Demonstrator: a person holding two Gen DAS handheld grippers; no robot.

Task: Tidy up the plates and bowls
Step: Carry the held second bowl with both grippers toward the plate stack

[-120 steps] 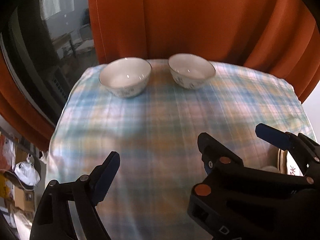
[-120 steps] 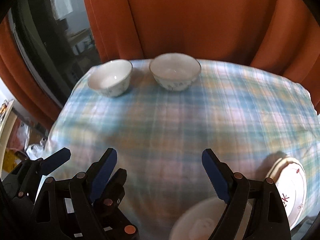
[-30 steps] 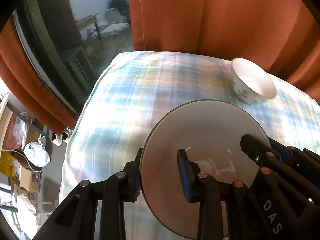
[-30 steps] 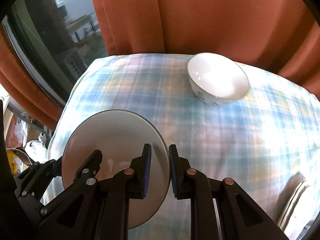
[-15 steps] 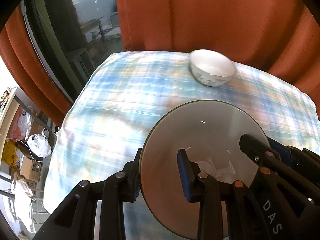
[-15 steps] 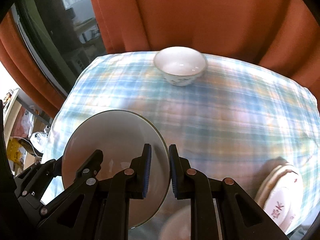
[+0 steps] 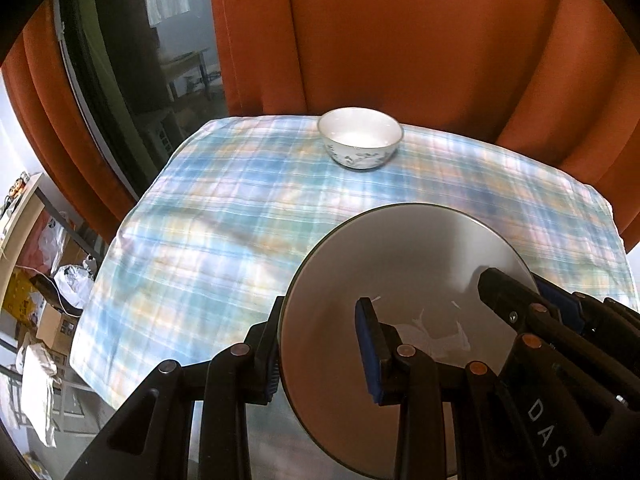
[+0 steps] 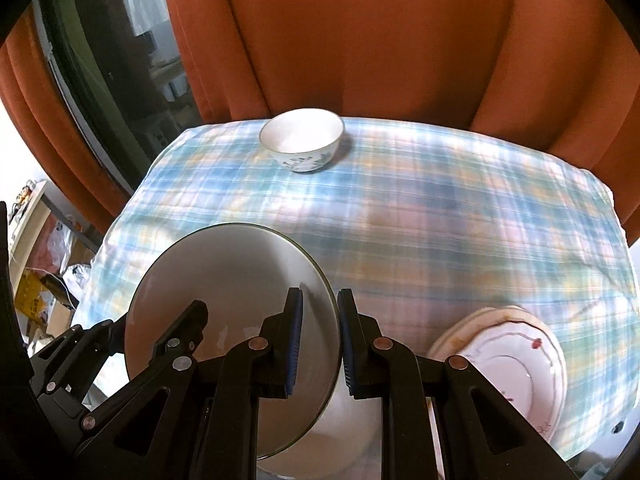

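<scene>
Both grippers carry one white bowl (image 7: 408,264) (image 8: 232,280) with a dark rim, tilted toward the cameras above the plaid-covered table (image 7: 224,216). My left gripper (image 7: 320,348) is shut on the bowl's left rim, and my right gripper (image 8: 320,336) is shut on its right rim. In each wrist view the other gripper shows at the bowl's far side: the right gripper (image 7: 520,308) and the left gripper (image 8: 152,328). A second white bowl (image 7: 360,144) (image 8: 302,140) with a blue flower pattern stands upright at the back of the table.
A stack of white plates (image 8: 512,360) with red marks lies at the table's front right. Another white dish (image 8: 344,440) shows partly under the held bowl. An orange curtain (image 8: 360,40) hangs behind the table, and a dark window (image 7: 120,80) is on the left.
Both grippers have carried the bowl to the right and a little up. The patterned bowl has slid leftward in the views, and the plate stack has come into the right wrist view.
</scene>
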